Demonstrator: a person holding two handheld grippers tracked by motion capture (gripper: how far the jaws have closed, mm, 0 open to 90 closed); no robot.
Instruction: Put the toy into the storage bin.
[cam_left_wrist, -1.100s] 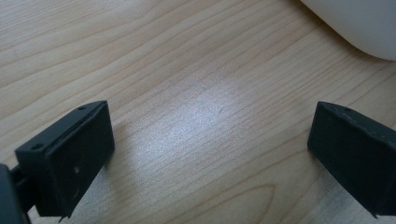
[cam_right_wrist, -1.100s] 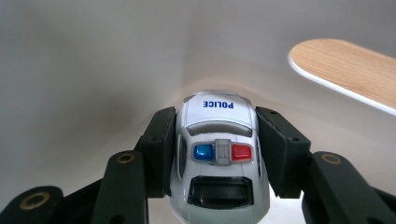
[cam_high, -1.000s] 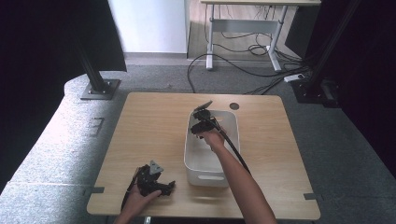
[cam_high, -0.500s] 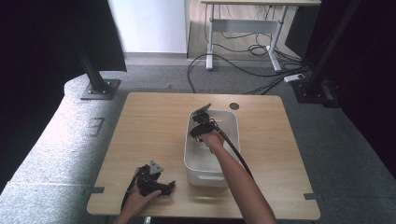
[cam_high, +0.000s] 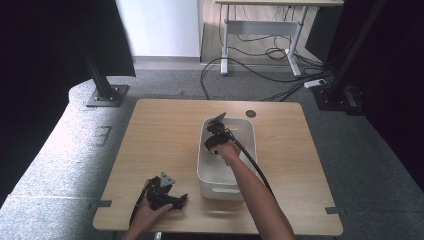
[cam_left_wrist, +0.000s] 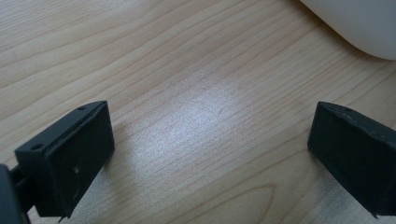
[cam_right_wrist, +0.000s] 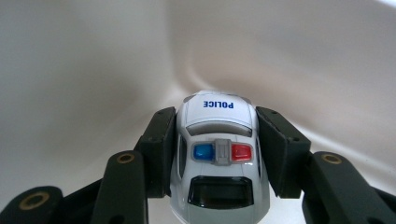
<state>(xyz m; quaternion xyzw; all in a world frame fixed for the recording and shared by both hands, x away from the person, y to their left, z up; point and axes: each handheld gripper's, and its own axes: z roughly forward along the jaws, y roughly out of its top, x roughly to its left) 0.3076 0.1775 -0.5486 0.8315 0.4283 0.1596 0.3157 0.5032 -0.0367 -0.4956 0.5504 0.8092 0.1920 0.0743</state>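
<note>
**Toy police car gripped inside the white bin**

A light wooden table with rounded corners (cam_high: 165, 135) carries everything here. On its right half stands a white rectangular plastic bin (cam_high: 212, 182) with a handle slot in its near wall; a curved corner of that bin also shows at the top right of the left gripper view, above bare wood grain.

The person's right forearm reaches forward over the bin, and the right gripper (cam_high: 214, 140), black with a cable trailing back along the arm, points down into the bin's far half. In the right gripper view its two black pads press against both flanks of a small white toy police car (cam_right_wrist: 218, 158), so the jaws are clamped on the car. The car sits nose away from the camera, with the word POLICE in blue on its bonnet and a blue and red light bar on the roof, the bin's pale inner walls behind it.

The left gripper (cam_high: 162, 192) rests at the table's near left edge, held in the left hand. Its jaws stand wide apart over the bare wood, with nothing between them.
</note>
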